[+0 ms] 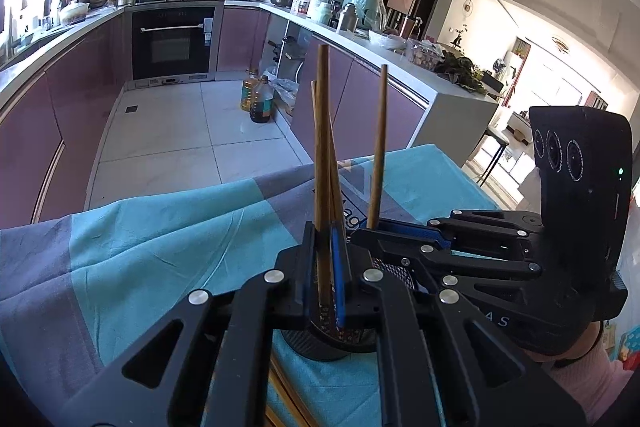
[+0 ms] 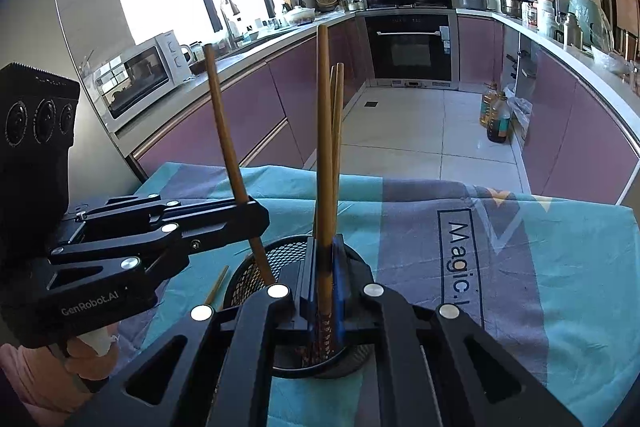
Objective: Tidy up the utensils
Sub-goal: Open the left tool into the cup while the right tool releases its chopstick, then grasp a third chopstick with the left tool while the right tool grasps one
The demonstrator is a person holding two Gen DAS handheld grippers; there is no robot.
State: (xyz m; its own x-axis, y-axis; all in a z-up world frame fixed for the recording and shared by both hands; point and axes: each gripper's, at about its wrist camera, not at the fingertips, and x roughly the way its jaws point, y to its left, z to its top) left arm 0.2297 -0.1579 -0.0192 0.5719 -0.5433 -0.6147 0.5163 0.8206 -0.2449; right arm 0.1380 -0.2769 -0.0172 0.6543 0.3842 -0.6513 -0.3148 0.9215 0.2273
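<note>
left gripper (image 1: pixel 326 247): jaws clamped on one wooden chopstick (image 1: pixel 321 147), upright, patterned tip down in the holder
right gripper (image 2: pixel 325 259): jaws clamped on another chopstick (image 2: pixel 324 147), also standing in the holder
holder: black mesh cup (image 2: pixel 256 267) on teal-grey cloth (image 2: pixel 540 247), directly under both grippers
inside cup: further chopsticks (image 2: pixel 338 115)
loose chopsticks (image 1: pixel 286 397): flat on cloth beside cup

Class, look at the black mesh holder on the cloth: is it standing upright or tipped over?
Upright. In the right wrist view the mesh holder shows its round rim facing up, its base on the cloth, with chopsticks standing in it.
</note>
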